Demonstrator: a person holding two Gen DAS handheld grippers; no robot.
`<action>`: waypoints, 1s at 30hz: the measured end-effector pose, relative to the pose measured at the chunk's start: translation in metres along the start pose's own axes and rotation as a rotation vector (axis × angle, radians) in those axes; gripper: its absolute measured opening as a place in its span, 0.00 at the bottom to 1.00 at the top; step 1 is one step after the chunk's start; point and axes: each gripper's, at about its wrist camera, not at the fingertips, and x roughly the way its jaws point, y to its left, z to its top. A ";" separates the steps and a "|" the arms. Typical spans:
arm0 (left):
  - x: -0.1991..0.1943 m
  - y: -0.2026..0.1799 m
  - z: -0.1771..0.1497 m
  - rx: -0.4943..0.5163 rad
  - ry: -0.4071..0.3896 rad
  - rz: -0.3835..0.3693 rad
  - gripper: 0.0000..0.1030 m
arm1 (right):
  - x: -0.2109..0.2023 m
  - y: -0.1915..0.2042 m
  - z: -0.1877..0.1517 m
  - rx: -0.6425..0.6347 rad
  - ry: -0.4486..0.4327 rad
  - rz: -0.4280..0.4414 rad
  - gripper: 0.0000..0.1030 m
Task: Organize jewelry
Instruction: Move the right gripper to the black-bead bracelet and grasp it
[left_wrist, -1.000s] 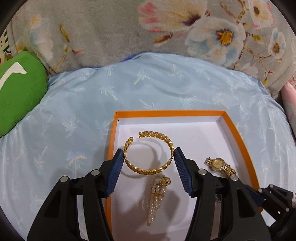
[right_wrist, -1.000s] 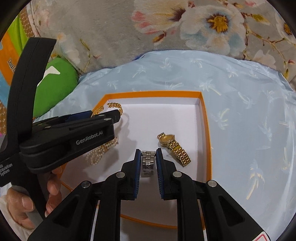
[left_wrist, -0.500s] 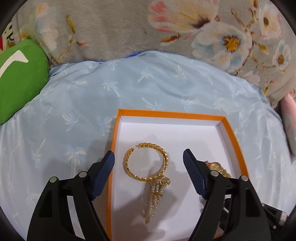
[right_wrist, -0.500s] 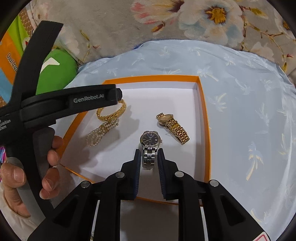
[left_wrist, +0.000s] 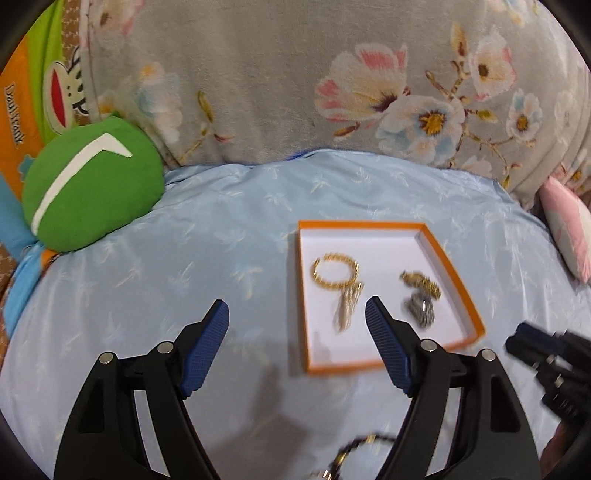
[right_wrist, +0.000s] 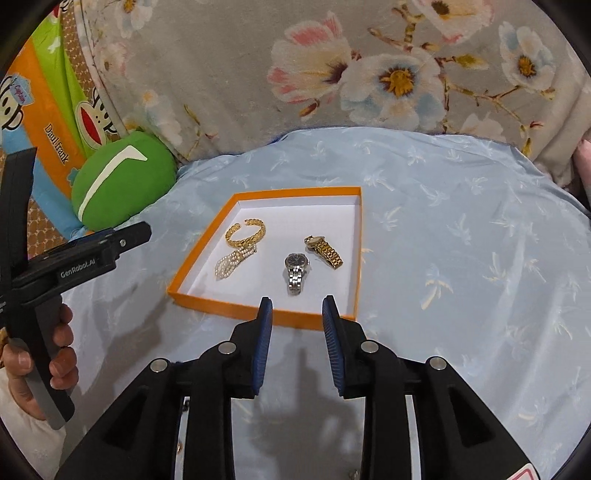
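The shallow orange-rimmed white tray (right_wrist: 356, 254) on the pale blue palm-print bedcover (right_wrist: 461, 236) holds a gold open bangle (right_wrist: 246, 233), a pearl hair clip (right_wrist: 232, 261), a silver watch (right_wrist: 296, 271) and a gold watch (right_wrist: 324, 251). The left gripper (left_wrist: 295, 321) stands wide apart and empty; the right gripper (right_wrist: 297, 310) – jaws opening, nothing between them – sits at the tray's near edge. A dark-and-gold piece (left_wrist: 360, 445), blurred, lies under the left gripper – it could get snagged or missed

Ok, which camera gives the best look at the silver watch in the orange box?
The right wrist view: the silver watch lies sharp and unobstructed in the orange box, dark dial and steel band plain. In the left wrist view it is only a motion-blurred grey lump.
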 end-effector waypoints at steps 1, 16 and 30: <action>-0.005 0.000 -0.009 0.007 0.006 0.004 0.72 | -0.005 0.000 -0.007 0.005 0.001 0.001 0.28; -0.039 -0.007 -0.129 -0.037 0.142 -0.020 0.72 | -0.031 0.002 -0.099 0.090 0.088 0.018 0.29; -0.044 0.010 -0.140 -0.099 0.139 0.018 0.72 | 0.019 0.074 -0.080 0.039 0.138 0.100 0.29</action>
